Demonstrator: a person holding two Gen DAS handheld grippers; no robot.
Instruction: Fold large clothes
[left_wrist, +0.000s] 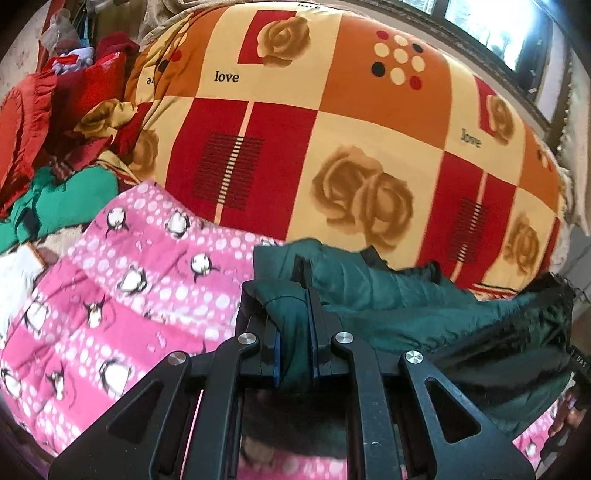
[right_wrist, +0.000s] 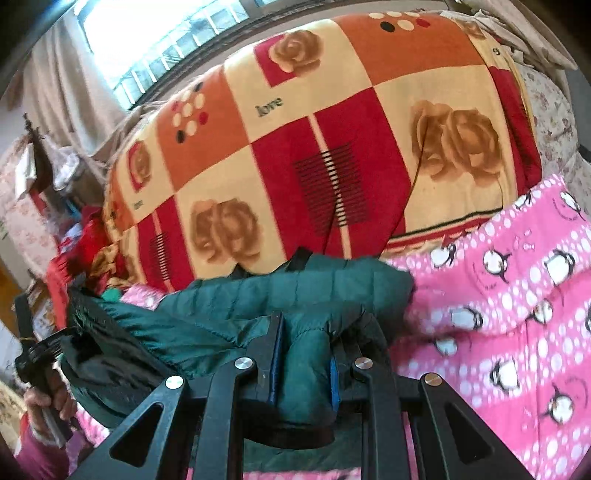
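Gripping a bunched fold of the dark green quilted puffer jacket (left_wrist: 388, 295), the left gripper (left_wrist: 295, 299) has its black jaws closed on the padded fabric, with blue pads showing on either side of the pinched cloth. The right gripper (right_wrist: 306, 332) is likewise clamped on a thick roll of the same jacket (right_wrist: 280, 299), which bulges up between its fingers.

The jacket lies across the near edge of a pink fleece blanket printed with penguins and white dots (left_wrist: 129, 280), its glossy, stitched channels crumpled and its darker lining (left_wrist: 517, 347) hanging toward the left gripper's right side. In the right wrist view that lining (right_wrist: 103, 354) sags low on the left, near the person's other hand (right_wrist: 51, 402) holding a black handle.

Beyond the jacket, a plush checked blanket in orange, cream and red with tan roses and the word "love" (left_wrist: 332, 129) spreads wide and flat, offering broad open surface up to a window (left_wrist: 498, 33). A heap of red and green clothes (left_wrist: 66, 140) crowds the far left edge in the left wrist view. Pale curtains (right_wrist: 70, 81) hang beside the window (right_wrist: 155, 40).
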